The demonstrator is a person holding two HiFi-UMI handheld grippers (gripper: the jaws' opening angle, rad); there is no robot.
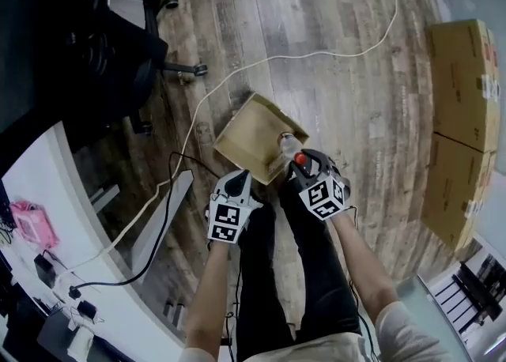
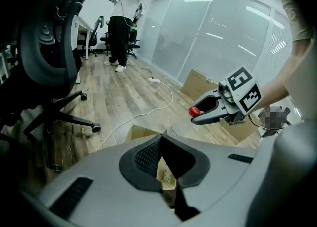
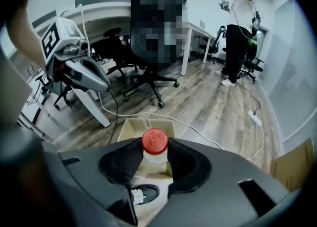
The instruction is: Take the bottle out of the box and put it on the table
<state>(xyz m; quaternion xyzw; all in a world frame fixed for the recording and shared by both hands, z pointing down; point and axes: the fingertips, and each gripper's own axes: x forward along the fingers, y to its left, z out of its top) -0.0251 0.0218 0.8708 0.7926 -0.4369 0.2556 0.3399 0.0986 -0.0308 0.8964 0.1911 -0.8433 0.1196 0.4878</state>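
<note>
Open-plan office, from where I'm standing.
Around me: rolling office chairs (image 1: 118, 44), white bench (image 1: 39, 179) with cabling, glass partition walls (image 2: 223, 37), wood-look floor (image 1: 316, 20), cardboard cartons (image 1: 462, 84), power strip (image 3: 254, 117) on a long cord.

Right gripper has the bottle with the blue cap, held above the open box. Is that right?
No: the cap is red, not blue. The right gripper view shows the right gripper holding the red-capped bottle above the open box.

Black trousers (image 1: 316, 265), pale short-sleeved top (image 1: 399, 329).
The left claw (image 1: 239, 178) and right claw (image 1: 300, 162) were grey and black, each carrying a white cube (image 1: 227, 222) with black square markers.
</note>
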